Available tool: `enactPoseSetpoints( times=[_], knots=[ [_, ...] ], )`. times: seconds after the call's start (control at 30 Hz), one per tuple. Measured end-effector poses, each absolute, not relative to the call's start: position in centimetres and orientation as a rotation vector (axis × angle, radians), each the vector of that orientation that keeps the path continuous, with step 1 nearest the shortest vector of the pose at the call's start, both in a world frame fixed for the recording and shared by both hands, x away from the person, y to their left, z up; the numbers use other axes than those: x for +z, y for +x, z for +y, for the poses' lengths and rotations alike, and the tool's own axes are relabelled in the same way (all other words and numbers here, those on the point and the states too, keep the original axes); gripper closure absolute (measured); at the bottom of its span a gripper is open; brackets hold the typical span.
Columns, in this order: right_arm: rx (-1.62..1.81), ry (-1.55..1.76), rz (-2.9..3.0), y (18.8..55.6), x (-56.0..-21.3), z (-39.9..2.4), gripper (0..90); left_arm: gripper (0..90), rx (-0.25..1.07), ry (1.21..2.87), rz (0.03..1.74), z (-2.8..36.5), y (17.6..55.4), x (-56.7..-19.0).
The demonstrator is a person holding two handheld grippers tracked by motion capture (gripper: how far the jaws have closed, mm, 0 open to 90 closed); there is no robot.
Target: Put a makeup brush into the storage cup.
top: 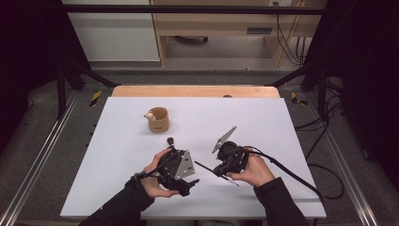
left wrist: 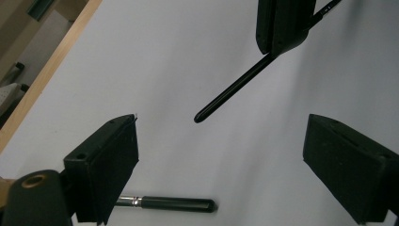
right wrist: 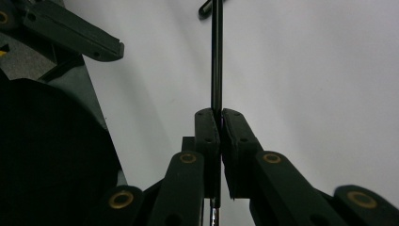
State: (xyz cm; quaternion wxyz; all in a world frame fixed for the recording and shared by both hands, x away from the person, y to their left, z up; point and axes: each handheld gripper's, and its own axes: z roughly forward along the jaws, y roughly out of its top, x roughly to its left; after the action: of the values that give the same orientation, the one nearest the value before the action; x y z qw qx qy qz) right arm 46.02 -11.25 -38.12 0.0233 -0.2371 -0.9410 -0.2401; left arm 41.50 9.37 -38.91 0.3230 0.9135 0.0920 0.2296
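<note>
Black stick [right wrist: 216,56] is clamped between the right gripper [right wrist: 219,115] fingers; left gripper [left wrist: 221,141] fingers gape.

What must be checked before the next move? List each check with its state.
1. Right gripper shut on the thin black stick: ok.
2. Left gripper jaws wide open: ok.
3. Stick's free end points toward the left gripper: ok.
4. Stick's free end far enough between the left jaws to be gripped: cannot tell.
5. Second brush lies loose on the table by the left jaw, untouched: ok.
6. Cup upright, apart from both hands: ok.
</note>
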Motion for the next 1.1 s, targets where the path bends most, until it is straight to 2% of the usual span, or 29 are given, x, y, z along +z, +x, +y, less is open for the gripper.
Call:
enactPoseSetpoints(
  times=[0.07,0.1,0.13,0.5,1.1],
  knots=[
    [-0.744,-0.743,-2.910,46.0,-38.1,-11.2,85.6,10.7,0.577,2.407,0.207,9.1,41.4,-39.1],
    [-0.741,-0.732,-2.910,46.0,-38.2,-11.2,85.6,10.9,0.623,2.411,0.213,9.1,41.4,-39.0],
    [-0.740,-0.733,-2.904,46.0,-38.2,-11.2,85.6,11.3,0.595,2.411,0.196,8.9,41.4,-39.2],
    [-0.732,-0.713,-2.885,46.0,-38.5,-10.8,85.6,17.4,0.700,2.449,0.130,8.2,41.0,-39.9],
    [-0.724,-0.656,-2.887,45.8,-38.4,-9.6,85.6,29.5,0.832,2.498,-0.076,7.3,40.8,-40.8]
  ],
)
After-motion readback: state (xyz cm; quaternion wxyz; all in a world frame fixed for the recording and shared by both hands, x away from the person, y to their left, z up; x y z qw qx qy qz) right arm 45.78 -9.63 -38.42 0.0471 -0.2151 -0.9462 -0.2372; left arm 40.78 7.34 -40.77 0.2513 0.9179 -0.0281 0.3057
